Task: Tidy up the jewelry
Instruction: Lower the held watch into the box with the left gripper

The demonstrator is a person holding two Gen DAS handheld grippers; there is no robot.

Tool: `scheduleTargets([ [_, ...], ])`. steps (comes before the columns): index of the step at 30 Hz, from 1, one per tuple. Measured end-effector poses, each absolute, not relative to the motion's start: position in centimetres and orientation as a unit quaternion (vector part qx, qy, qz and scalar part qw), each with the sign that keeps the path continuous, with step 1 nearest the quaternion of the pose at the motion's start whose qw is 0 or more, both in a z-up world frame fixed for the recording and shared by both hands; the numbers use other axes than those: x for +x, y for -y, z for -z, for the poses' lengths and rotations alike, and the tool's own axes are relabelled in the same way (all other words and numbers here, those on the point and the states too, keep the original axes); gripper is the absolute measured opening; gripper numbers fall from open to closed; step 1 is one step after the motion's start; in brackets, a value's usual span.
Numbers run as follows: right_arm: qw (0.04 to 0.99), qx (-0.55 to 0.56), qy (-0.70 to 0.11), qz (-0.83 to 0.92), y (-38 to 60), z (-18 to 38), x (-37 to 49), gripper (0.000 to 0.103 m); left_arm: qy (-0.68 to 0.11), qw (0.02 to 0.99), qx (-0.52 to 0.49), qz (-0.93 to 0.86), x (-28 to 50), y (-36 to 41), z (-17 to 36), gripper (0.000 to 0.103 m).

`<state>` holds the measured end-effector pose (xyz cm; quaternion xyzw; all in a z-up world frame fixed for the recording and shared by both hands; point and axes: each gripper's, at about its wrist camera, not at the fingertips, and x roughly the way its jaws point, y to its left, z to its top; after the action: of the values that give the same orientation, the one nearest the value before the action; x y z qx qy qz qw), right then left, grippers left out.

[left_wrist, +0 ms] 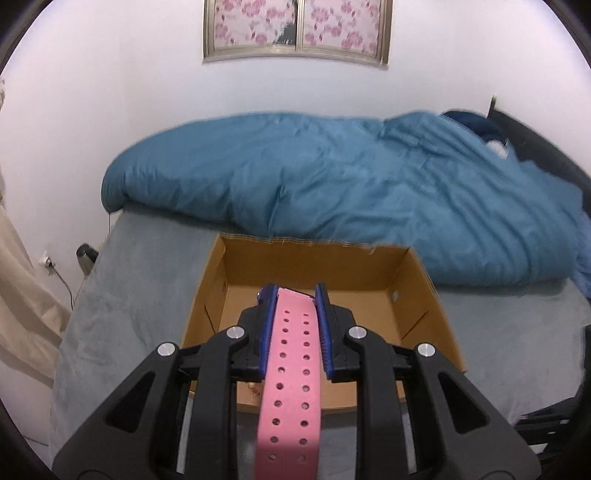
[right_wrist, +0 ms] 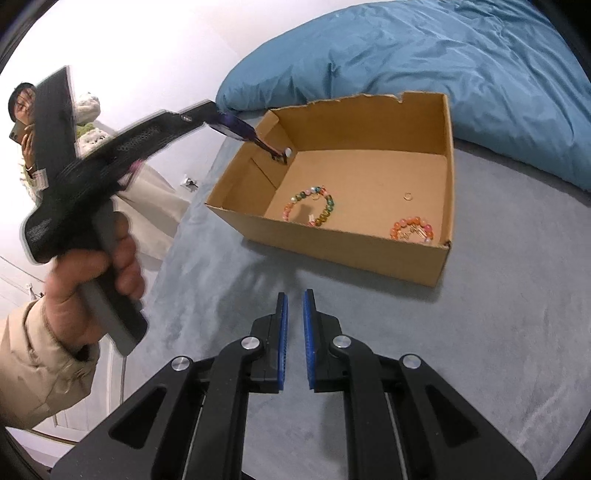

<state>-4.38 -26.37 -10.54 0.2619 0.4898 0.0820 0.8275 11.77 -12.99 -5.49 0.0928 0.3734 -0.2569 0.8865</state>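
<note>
We see a white wall (left_wrist: 110,110), floral-curtained window (left_wrist: 295,33), and bed (left_wrist: 140,280) in grey sheet with rumpled teal duvet (left_wrist: 332,184).

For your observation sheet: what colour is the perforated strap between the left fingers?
Pink strap, clearest in the left wrist view.

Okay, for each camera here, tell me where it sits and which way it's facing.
Left wrist: rides the left hand-held gripper, looking down over the cardboard box toward the blue duvet; its fingers clamp a pink perforated strap.
Right wrist: rides the right hand-held gripper, shut and holding nothing, above the grey bedcover, facing the box's beaded bracelets; the person's hand shows.
Shared: box, duvet, left gripper.
</note>
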Motion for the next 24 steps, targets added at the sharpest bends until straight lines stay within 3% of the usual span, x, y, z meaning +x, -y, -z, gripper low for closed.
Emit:
scheduleTargets([
  [6,0.823,0.261,-0.499,-0.078,26.6,11.2,-4.7,0.009,-0.397,0.878,0.105,0.246,12.0,12.9,8.7,0.019],
  [24,0.819,0.259,-0.505,-0.078,26.5,11.5,-4.3,0.009,-0.422,0.871,0.113,0.227,14.1,13.0,11.3,0.019],
])
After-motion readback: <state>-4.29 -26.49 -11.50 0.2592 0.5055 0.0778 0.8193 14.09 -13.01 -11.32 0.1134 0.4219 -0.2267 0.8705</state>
